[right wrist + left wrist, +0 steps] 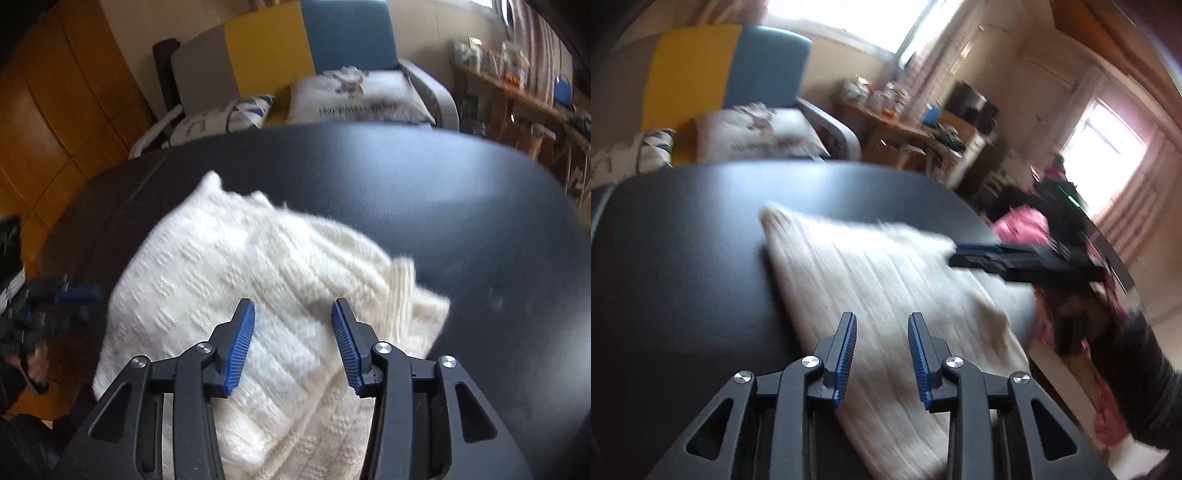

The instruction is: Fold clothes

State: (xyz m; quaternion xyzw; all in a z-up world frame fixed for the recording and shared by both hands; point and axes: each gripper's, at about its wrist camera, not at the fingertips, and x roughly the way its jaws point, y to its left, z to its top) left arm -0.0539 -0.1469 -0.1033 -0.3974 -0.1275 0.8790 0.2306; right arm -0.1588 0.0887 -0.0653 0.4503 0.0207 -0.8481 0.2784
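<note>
Fingers of both grippers, left gripper [882,325] and right gripper [293,312], stand apart with nothing clamped. The cream knit sweater [236,280] lies folded on the black table [461,206] beneath them.

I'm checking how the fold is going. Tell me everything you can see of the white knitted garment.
The white knitted garment is cream, thick and textured, with a ribbed edge at its right side. It lies folded in layers on the black table, near the table's front edge. Both grippers hover over it with jaws apart; neither visibly grips it.
</note>
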